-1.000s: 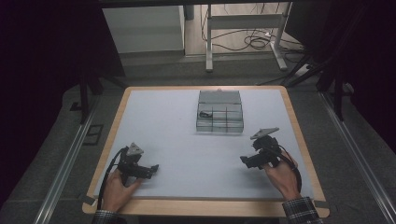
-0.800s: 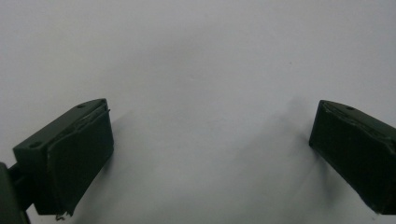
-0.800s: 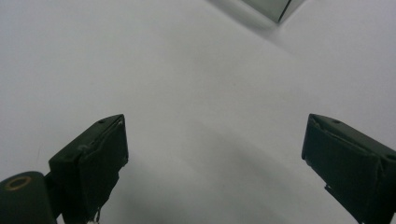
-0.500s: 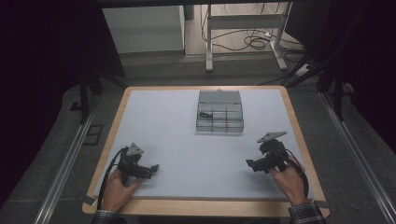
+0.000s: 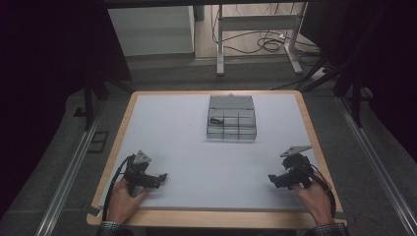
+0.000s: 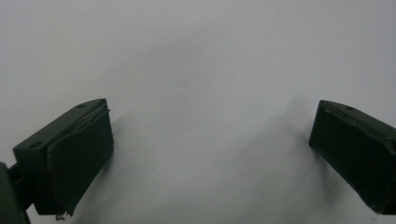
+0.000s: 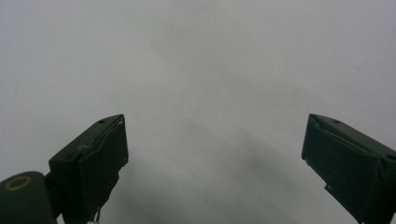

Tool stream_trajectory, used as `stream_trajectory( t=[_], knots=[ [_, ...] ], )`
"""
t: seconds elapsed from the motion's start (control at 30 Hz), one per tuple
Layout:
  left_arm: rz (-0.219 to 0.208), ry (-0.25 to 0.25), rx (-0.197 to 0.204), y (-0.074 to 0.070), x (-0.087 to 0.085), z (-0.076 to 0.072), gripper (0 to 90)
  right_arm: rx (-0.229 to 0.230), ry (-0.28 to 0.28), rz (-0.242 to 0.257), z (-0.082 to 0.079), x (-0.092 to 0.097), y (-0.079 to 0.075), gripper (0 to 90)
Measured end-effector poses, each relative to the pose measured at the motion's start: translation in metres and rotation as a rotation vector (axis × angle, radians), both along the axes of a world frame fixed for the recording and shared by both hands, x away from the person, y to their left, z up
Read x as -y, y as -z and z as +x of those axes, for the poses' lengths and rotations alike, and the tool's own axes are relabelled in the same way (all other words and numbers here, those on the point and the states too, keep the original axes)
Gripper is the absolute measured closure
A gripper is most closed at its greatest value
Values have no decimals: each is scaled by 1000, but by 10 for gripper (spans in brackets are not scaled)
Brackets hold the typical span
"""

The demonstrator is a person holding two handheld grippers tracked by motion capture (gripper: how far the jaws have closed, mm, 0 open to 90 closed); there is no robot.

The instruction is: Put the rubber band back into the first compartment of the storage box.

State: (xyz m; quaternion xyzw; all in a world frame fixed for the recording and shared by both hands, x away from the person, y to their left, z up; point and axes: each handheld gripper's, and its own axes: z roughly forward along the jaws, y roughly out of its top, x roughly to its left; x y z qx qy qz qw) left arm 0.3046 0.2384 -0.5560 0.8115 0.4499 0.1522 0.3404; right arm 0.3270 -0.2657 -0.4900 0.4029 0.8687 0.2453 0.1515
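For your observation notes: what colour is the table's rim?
Light wood rim, clearest in the high view.

— What sits ahead of the two hand-held black grippers?

— A clear plastic compartment box [image 5: 231,118] with a grid of small cells, standing flat on the pale grey table top. It lies well beyond both tools, farther up the table, roughly between them and a little nearer the line of the right gripper [image 5: 273,180] than the left gripper [image 5: 161,177].

— Open or closed?

— Its lid looks swung back at the far edge, so the cells face upward. A small dark item lies in one of the far-left cells; what it is cannot be told.

— Anything touching it?

— No, it stands apart from both.
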Motion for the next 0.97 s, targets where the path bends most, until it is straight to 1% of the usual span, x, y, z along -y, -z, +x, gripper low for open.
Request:
stream_trajectory(
  t=[0.13, 0.3, 0.37, 0.57, 0.6, 0.63, 0.67, 0.7, 0.73, 0.77, 0.97],
  knots=[
    [0, 0, 0, 0, 0, 0, 0, -9, 4, -7, -3, 5, 2, 71],
    [-1, -1, 0, 0, 0, 0, 0, -29, 22, -18, -8, 13, 6, 71],
    [-1, 0, 0, 0, 0, 0, 0, -34, 29, -32, -10, 16, 8, 71],
    [-1, -1, 0, 0, 0, 0, 0, -49, 40, -35, -15, 24, 11, 71],
    [-1, -1, 0, 0, 0, 0, 0, -57, 42, -49, -17, 26, 14, 71],
    [-1, -1, 0, 0, 0, 0, 0, -57, 42, -49, -17, 26, 14, 71],
    [-1, -1, 0, 0, 0, 0, 0, -66, 43, -69, -18, 28, 17, 67],
    [-1, -1, 0, 0, 0, 0, 0, -66, 43, -69, -18, 28, 17, 67],
    [-3, -2, 1, 0, 0, 0, 0, -73, 45, -49, -18, 30, 19, 66],
    [-1, -1, 0, 0, 0, 0, 0, -74, 47, -40, -18, 32, 20, 64],
    [-1, -1, 1, 0, 0, 0, 0, -69, 39, -26, -19, 34, 21, 58]
  ],
)
